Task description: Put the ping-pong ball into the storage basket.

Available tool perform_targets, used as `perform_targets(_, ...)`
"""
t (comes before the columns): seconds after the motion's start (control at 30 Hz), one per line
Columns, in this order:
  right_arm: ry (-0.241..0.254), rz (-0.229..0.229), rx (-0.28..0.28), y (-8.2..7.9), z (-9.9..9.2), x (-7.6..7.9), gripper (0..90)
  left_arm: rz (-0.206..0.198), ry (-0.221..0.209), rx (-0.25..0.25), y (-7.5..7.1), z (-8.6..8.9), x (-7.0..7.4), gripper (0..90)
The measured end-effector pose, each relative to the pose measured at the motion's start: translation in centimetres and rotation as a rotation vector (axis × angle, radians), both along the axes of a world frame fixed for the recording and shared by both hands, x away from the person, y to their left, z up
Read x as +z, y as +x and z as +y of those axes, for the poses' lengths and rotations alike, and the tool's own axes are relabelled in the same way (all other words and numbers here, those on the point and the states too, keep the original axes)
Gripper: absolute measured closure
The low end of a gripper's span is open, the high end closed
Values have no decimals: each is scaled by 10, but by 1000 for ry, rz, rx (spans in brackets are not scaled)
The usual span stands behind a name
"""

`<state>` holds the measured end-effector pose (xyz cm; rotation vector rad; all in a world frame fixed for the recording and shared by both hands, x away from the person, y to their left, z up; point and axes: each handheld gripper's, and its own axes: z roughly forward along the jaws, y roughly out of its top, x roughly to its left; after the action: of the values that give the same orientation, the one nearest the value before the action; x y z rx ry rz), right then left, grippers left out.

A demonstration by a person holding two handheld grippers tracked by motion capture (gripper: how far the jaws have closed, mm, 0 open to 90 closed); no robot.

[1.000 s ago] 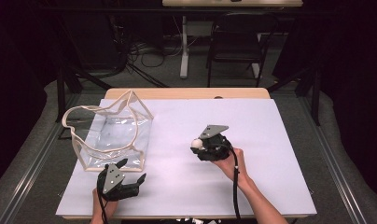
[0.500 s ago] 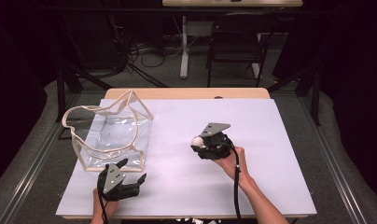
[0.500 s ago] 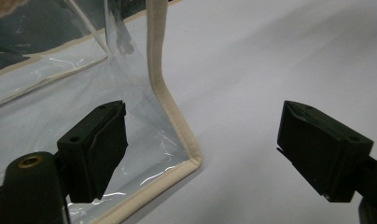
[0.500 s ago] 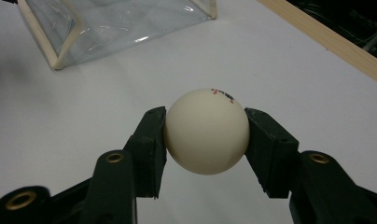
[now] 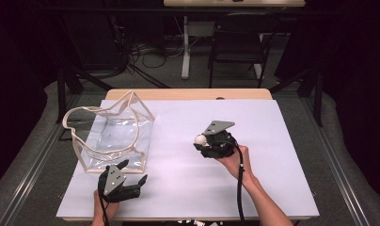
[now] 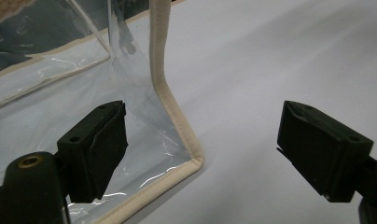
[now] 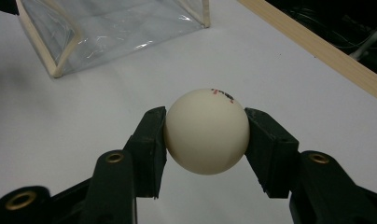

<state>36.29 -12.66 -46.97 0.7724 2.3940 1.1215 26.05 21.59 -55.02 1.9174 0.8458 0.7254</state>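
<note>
Right gripper view: my right hand-held gripper (image 7: 206,140) clamps the white ball (image 7: 206,131); left hand-held gripper (image 6: 203,154) gapes beside the clear bag (image 5: 114,136). Next, carry it over the bag's mouth.

Cream-white ball (image 7: 206,131), red marking, clear of table

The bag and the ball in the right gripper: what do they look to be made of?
The bag: clear, glossy soft plastic, probably vinyl, since it creases, glints and shows the table through it; its edges carry a beige, matte binding that looks like fabric. The ball: smooth, matte off-white, likely hard plastic like a table-tennis ball, with small red and dark print near the top.
</note>
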Motion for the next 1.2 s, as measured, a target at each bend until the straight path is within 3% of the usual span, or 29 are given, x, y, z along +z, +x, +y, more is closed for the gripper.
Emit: perform_targets(1.2,-44,-3,9,21,12,21,508,-2,-4,2,0,0,0,161)
